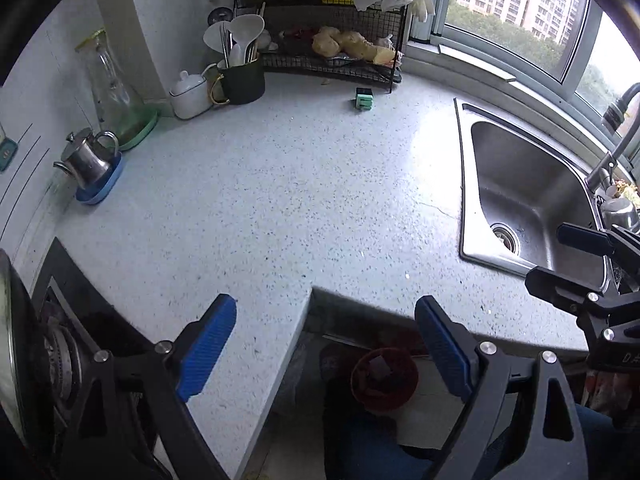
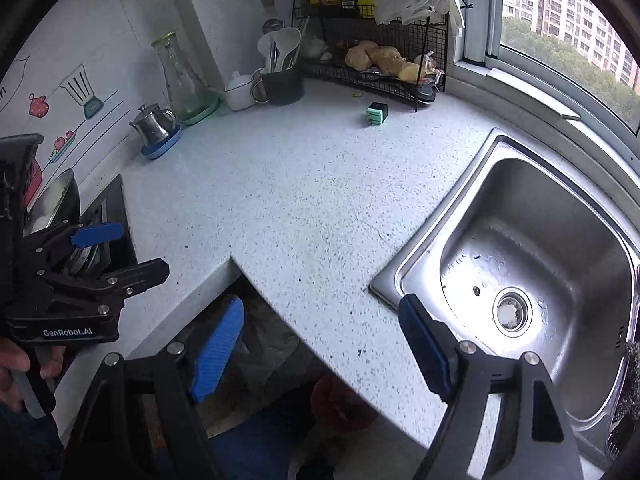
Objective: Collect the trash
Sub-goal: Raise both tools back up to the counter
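Sink (image 1: 532,184) right of rack (image 1: 332,40), seemingly

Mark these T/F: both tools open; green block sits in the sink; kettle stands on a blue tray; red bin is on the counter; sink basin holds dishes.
1. Both tools are open. True: left tool and right tool have jaws spread, nothing held.
2. Green block sits in the sink. False: it is on the counter, near the wire rack.
3. Kettle stands on a blue tray. True.
4. Red bin is on the counter. False: it sits on the floor below the counter edge.
5. Sink basin holds dishes. False: only the drain shows.
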`<state>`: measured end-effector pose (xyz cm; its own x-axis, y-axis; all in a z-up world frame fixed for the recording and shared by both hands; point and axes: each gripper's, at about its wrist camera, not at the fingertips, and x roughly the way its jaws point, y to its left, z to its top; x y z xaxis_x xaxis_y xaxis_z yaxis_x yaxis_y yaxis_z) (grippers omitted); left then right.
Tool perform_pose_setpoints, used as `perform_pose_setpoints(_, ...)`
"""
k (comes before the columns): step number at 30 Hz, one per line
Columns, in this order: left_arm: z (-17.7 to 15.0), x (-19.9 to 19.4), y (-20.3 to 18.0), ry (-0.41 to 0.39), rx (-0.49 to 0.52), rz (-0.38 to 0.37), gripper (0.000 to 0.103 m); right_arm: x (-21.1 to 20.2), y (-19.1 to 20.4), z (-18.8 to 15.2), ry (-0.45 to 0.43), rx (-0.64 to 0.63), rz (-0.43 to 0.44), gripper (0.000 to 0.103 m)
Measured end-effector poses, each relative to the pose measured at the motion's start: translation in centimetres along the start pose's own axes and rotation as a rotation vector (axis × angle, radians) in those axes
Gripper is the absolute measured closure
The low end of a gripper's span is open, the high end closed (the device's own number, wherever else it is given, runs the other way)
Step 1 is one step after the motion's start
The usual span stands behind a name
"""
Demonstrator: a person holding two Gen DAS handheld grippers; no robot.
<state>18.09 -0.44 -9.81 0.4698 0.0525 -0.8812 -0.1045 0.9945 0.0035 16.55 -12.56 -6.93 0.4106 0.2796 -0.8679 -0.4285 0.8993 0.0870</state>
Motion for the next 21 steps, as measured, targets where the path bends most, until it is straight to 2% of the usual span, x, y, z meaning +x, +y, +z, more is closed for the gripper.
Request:
perform_pose_setpoints(10, 9.0, 4.8, 2.0, 0.015, 0.089, -0.039, 0.013, 3.6, -0.5, 7.2, 0.01, 0.042, -0.026, 0.025)
perform_pose_setpoints(21, 15.7, 10.3, 4.3, 0.034, 0.133, -0.105, 0.013, 8.6, -2.2, 13.4, 0.041, 0.099, -0.081, 0.025)
